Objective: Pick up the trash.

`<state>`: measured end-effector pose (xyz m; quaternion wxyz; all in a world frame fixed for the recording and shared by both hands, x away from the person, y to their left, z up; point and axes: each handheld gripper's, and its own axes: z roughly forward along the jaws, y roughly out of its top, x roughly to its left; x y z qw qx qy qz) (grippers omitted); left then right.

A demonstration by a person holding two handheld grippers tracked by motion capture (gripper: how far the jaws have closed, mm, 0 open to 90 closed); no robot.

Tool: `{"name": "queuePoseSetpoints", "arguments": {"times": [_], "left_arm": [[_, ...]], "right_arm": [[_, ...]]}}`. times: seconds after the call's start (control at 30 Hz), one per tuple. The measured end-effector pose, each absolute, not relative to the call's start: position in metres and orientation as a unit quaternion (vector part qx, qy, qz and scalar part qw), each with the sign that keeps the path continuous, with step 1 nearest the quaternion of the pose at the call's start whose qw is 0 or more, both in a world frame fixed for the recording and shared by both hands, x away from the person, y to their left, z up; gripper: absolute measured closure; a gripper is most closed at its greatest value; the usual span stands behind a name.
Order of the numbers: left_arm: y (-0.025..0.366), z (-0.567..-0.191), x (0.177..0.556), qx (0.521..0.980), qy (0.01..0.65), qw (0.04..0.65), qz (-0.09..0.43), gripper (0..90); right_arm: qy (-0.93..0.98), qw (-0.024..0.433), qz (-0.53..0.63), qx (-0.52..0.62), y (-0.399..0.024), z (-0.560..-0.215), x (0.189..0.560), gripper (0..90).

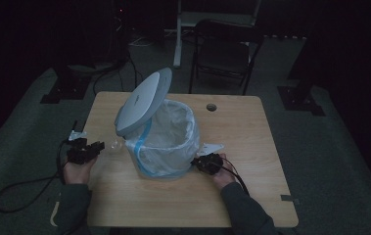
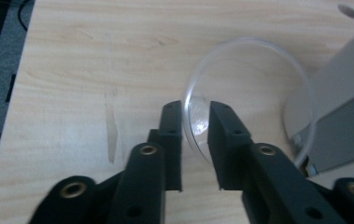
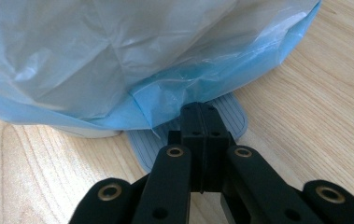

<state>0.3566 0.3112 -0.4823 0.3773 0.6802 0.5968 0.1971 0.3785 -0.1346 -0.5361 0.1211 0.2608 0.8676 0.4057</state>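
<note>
A small bin [image 1: 166,142] lined with a clear, blue-hemmed bag [image 3: 118,56] stands mid-table, its grey lid [image 1: 141,100] tipped up. A clear round dish [image 2: 249,79] lies left of the bin, also seen as a faint dish [image 1: 116,143] from above. My left gripper [image 2: 195,105] has the dish's curved wall between its jaws, touching both pads; from above this gripper [image 1: 97,146] sits at the table's left edge. My right gripper [image 3: 201,106] is shut, its tips resting on the bin's blue-grey pedal [image 3: 233,119] under the bag's hem, at the bin's right side [image 1: 197,161].
The wooden table [image 1: 251,196] has a cable hole [image 1: 211,106] at its back. A black folding chair [image 1: 222,51] stands behind it. A cable [image 1: 21,188] loops on the floor at the left. The lid's grey underside [image 2: 338,93] rises at the right of the left gripper view.
</note>
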Motion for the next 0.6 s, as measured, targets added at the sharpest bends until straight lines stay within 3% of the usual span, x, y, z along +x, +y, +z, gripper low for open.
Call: {"name": "queuePoseSetpoints", "arguments": {"times": [0.17,0.6], "left_arm": [[0.307,-0.489,0.346,0.687,0.591,0.373,0.197,86.1],[0.297,-0.491,0.328,0.691,0.568,0.392,0.218,87.1]], "right_arm": [[0.868,0.122,0.406,0.261,-0.135,-0.536,0.378,90.0],[0.868,0.121,0.406,0.26,-0.135,-0.536,0.379,90.0]]}}
